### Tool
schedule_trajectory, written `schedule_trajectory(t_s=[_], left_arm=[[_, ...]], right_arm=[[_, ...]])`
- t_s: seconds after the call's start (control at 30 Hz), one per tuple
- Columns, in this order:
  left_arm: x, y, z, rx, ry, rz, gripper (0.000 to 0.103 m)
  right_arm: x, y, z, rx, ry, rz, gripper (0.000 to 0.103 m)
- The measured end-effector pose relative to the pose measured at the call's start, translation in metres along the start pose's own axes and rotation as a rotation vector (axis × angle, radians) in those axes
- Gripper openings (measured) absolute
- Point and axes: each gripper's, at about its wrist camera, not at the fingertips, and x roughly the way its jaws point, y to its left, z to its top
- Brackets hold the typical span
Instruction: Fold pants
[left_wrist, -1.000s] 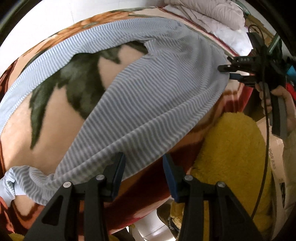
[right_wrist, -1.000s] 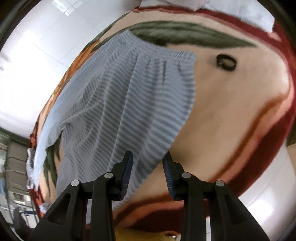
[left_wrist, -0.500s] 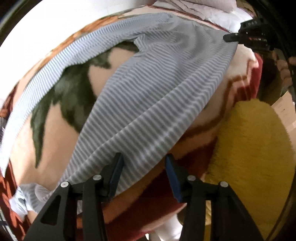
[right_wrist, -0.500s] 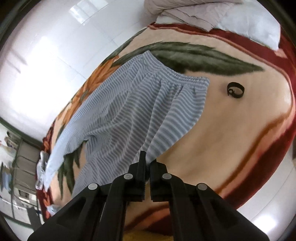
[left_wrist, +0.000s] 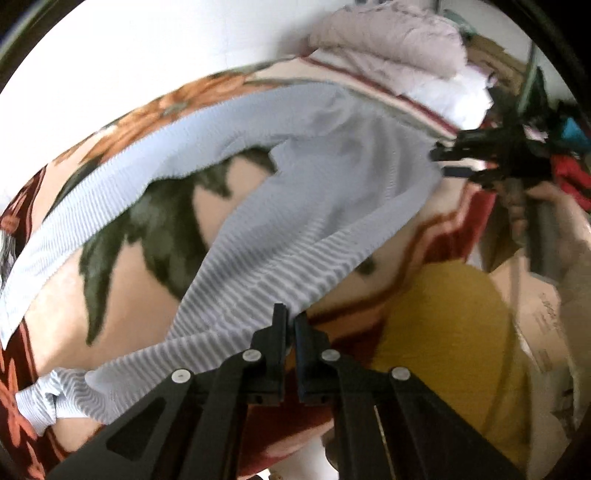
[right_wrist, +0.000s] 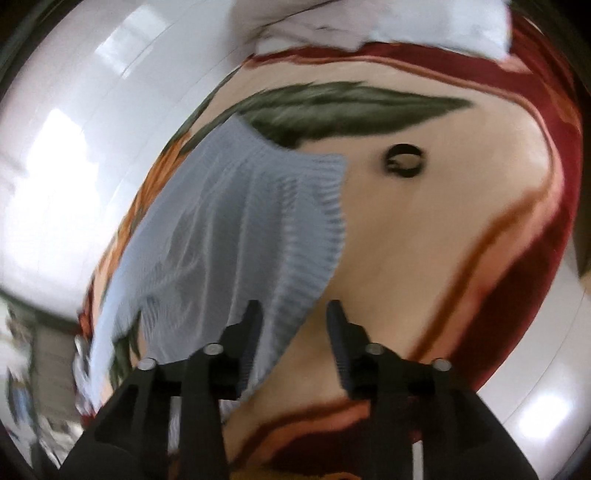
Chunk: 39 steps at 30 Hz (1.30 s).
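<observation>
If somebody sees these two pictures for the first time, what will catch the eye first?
First, the grey-and-white striped pants, spread over a floral blanket with big dark green leaves. Next, the left gripper at the bottom of its view, shut on the near pant leg's edge, while the right gripper stands open at the waistband corner. A small black ring lies on the blanket beyond the waistband.

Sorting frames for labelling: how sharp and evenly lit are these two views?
Left wrist: fisheye-bent, motion-smeared pants, sharp left gripper, washed-out wall. Right wrist: blurrier, smeared waistband, glare on the white tiles, right gripper crisp.
</observation>
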Motion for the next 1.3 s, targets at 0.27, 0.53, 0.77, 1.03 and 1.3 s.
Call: schedule_trajectory(t_s=[0.27, 0.53, 0.77, 1.03, 1.3], left_arm=[[-0.01, -0.017, 0.005, 0.029, -0.006, -0.025, 0.004], [-0.019, -0.005, 0.009, -0.025, -0.05, -0.011, 0.004], [-0.037, -0.019, 0.011, -0.024, -0.07, -0.082, 0.003], [-0.063, -0.029, 0.016, 0.006, -0.129, -0.06, 0.003], [-0.063, 0.042, 0.061, -0.149, -0.21, 0.051, 0.003]], right_arm=[[0.025, -0.025, 0.023, 0.099, 0.018, 0.021, 0.042], [0.04, -0.011, 0.049, 0.06, 0.023, 0.035, 0.006], [0.0, -0.018, 0.056, 0.056, -0.08, -0.015, 0.006], [-0.022, -0.011, 0.053, -0.012, -0.085, -0.028, 0.006], [-0.035, 0.036, 0.07, -0.118, -0.103, 0.007, 0.006]])
